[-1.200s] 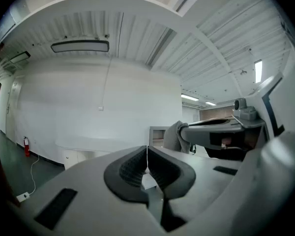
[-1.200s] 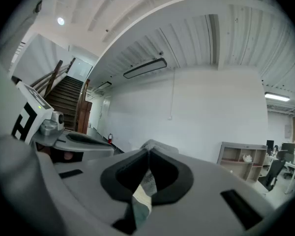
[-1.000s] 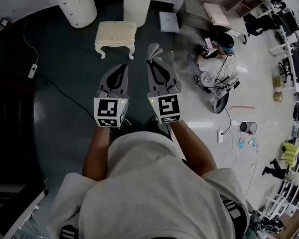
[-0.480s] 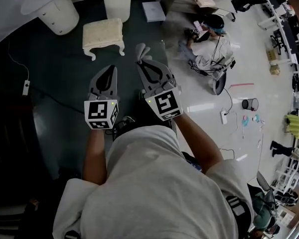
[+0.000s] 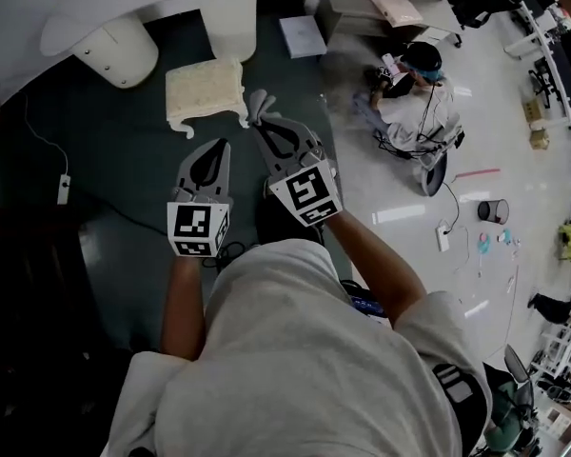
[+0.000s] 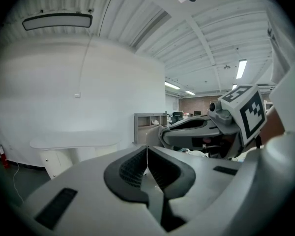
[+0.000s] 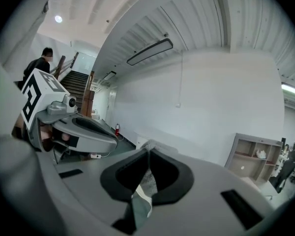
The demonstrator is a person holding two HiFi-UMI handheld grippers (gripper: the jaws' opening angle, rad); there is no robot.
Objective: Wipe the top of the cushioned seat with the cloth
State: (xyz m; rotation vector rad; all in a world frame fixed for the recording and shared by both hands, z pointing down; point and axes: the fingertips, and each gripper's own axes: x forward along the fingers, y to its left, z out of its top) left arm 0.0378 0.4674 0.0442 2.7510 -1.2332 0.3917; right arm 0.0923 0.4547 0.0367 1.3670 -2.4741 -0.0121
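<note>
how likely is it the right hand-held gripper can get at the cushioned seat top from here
Probably yes: the cushioned seat stands just ahead of the right hand-held gripper, its top bare, with nothing visible in between. The gripper is shut on the cloth, ready to wipe.

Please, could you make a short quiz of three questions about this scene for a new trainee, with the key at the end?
1. True or false: the jaws of the left gripper stand wide apart.
2. Choose one. The cushioned seat stands on: A. the dark floor; B. a white table; C. a shelf.
3. Short answer: what is clamped between the jaws of the right gripper?

Key: 1. False, they are shut together with nothing between. 2. A. 3. The cloth.
</note>
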